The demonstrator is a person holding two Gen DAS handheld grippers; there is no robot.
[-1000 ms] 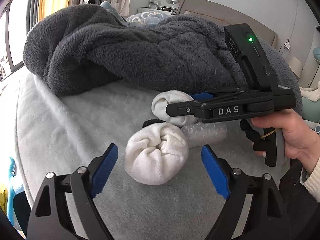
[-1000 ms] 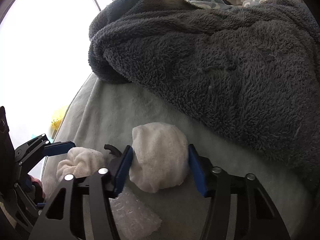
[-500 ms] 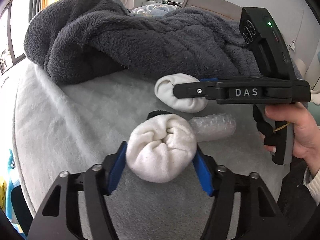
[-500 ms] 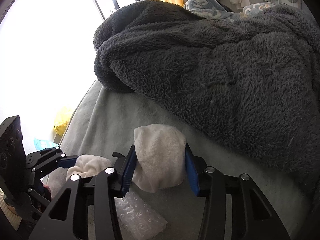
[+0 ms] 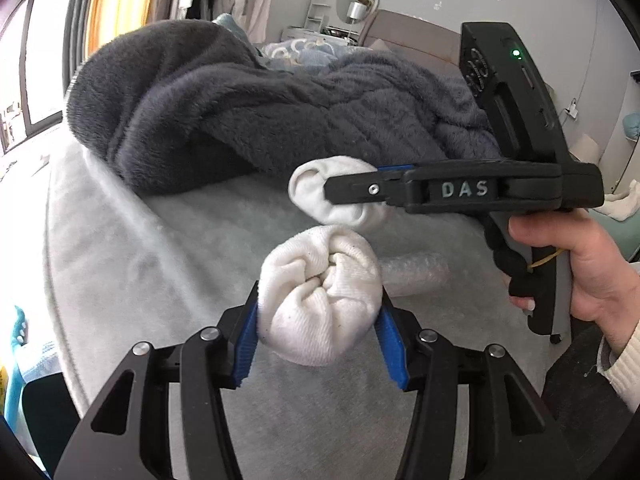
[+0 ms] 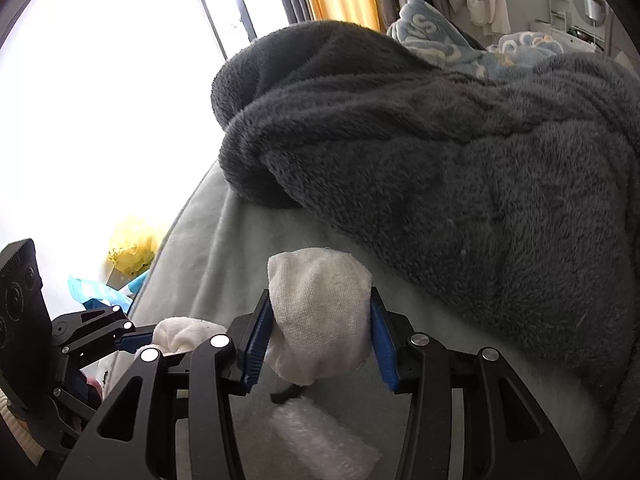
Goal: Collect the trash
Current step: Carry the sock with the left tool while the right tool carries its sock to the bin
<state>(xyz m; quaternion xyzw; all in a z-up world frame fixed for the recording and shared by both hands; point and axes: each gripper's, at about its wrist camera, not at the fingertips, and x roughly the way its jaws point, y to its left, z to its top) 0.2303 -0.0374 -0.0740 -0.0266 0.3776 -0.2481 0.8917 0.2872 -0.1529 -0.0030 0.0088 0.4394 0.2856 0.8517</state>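
A white rolled sock sits between the blue pads of my left gripper. The jaws are closing and press on both its sides, just above the pale bed cover. In the right wrist view, my right gripper is shut on a second white sock bundle, lifted off the cover. The left wrist view shows that gripper side-on, held by a hand, with its bundle at the tip. A clear bubble-wrap piece lies on the bed under both grippers, and shows as the bubble wrap below the right jaws.
A heaped dark grey fleece blanket covers the bed just behind the socks. A small black strap lies by the bubble wrap. Beyond the bed's left edge a yellow bag and blue packets sit on the floor by the bright window.
My left gripper's jaws went from wide apart to pressing on the rolled sock. The right gripper tightened on its bundle and rose off the bed cover.
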